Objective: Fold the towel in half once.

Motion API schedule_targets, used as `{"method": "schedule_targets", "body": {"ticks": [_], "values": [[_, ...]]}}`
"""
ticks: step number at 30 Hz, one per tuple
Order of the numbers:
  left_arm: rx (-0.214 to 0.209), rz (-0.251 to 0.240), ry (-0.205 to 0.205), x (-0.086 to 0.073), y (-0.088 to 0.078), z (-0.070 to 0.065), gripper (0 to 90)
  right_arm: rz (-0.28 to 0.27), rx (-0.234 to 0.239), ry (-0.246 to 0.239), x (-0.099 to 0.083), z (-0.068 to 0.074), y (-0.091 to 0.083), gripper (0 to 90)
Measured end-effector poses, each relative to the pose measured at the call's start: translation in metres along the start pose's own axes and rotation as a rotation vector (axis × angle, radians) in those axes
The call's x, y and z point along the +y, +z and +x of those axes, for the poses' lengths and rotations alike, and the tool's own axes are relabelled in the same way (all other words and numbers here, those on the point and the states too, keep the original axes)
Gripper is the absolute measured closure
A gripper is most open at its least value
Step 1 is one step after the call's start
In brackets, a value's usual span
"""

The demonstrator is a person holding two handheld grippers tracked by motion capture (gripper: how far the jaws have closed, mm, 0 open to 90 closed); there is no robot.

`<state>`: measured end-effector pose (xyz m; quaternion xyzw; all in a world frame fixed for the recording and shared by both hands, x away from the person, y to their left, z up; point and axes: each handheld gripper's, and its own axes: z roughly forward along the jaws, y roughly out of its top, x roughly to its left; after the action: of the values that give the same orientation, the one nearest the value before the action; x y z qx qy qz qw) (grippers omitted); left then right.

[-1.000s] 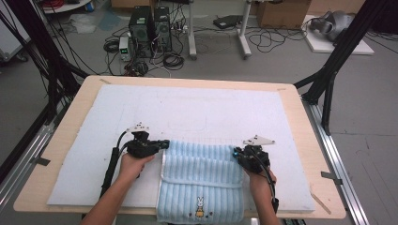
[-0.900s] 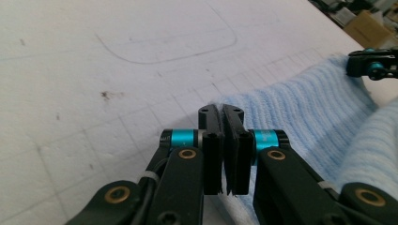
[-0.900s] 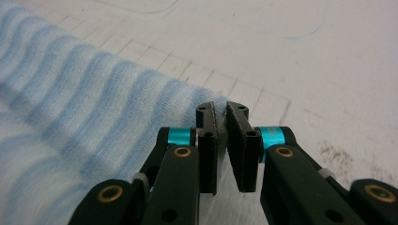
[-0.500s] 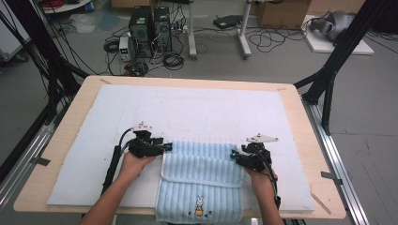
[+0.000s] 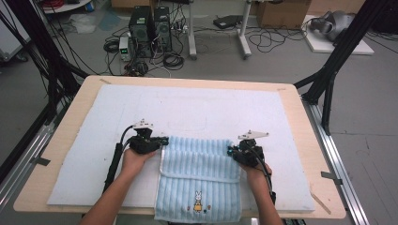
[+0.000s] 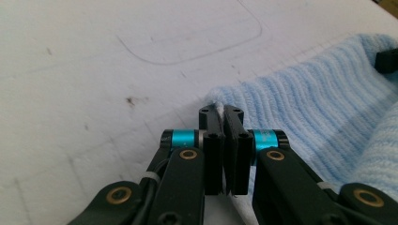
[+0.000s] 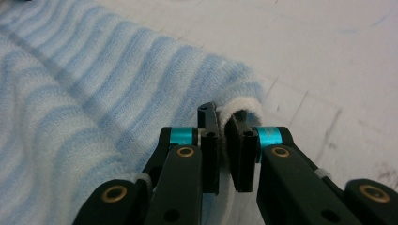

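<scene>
One towel (image 5: pixel 199 180), two grippers. Left gripper (image 5: pixel 163 139) clamped on its far-left corner; right gripper (image 5: pixel 230 151) clamped on far-right corner; both jaws just closed.

Ribbed terry towel (image 5: pixel 199 173) (matt, soft)

- Even, bright overhead light; soft, faint shadows fall on the white mat (image 5: pixel 197 112).
- High view slightly soft, without glare.
- Gripper views: mat beyond the jaws sharp, near black linkages blurred.
</scene>
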<state>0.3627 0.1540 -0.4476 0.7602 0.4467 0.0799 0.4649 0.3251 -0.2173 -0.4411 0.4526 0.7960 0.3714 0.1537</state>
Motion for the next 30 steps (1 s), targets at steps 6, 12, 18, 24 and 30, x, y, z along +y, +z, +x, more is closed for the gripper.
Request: {"method": "schedule_targets", "body": {"ticks": [6, 12, 18, 24, 30], "values": [[0.015, -0.046, -0.002, 0.022, -0.001, 0.01, 86.8, -0.029, -0.034, -0.014, 0.015, -0.003, 0.012, 84.7], [0.042, -0.078, -0.037, 0.032, 0.005, 0.023, 86.5, -0.051, -0.062, -0.007, 0.035, -0.01, 0.025, 84.6], [0.057, -0.106, -0.048, 0.047, 0.004, 0.033, 86.4, -0.064, -0.07, -0.009, 0.051, -0.014, 0.032, 84.5], [0.062, -0.13, -0.055, 0.056, 0.004, 0.04, 86.4, -0.078, -0.081, -0.009, 0.066, -0.016, 0.038, 84.4], [0.065, -0.139, -0.047, 0.054, 0.008, 0.046, 86.3, -0.074, -0.115, -0.002, 0.074, -0.016, 0.047, 84.4]]}}
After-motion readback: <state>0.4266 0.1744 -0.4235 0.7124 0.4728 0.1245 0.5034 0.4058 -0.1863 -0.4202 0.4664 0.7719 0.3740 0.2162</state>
